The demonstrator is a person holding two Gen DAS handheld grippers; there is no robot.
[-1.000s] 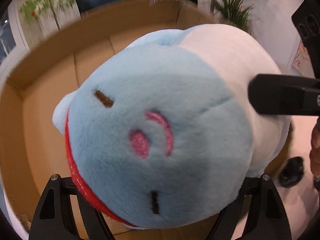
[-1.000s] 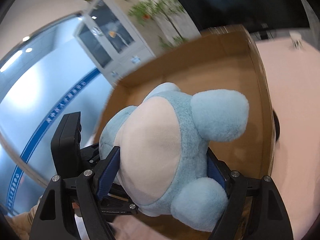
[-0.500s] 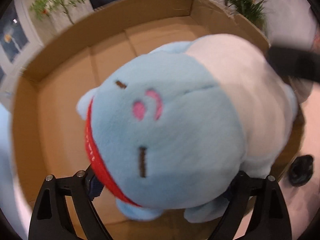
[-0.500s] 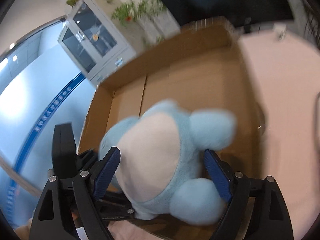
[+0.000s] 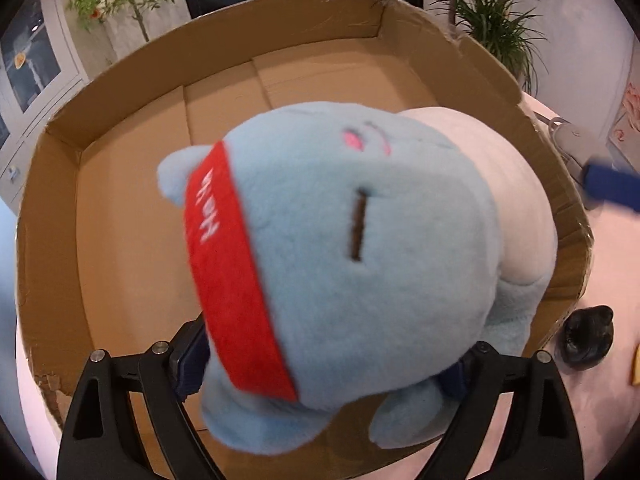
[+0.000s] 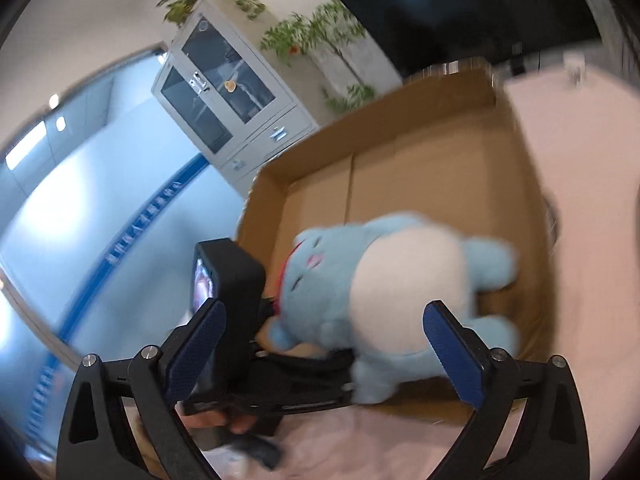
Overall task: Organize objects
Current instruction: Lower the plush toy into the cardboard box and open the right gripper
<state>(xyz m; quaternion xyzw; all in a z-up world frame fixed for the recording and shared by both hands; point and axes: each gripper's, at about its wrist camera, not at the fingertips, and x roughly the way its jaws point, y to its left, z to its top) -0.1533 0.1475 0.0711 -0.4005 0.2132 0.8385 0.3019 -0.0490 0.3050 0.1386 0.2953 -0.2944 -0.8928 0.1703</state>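
A light blue plush toy with a cream belly and a red headband fills the left wrist view. My left gripper is shut on it, with the blue pads pressed into its lower sides, and holds it over the near edge of an open cardboard box. In the right wrist view the plush toy lies between the box and the left gripper's body. My right gripper is open and empty, pulled back from the toy. One right finger shows blurred at the right of the left wrist view.
A small black object sits on the pink tabletop right of the box. A white device with a cable lies behind the box. A grey glass-door cabinet, potted plants and a dark screen stand beyond.
My right gripper has opened, let go of the plush toy and drawn back. The left gripper has kept hold of the toy, which has tipped so its red headband shows.
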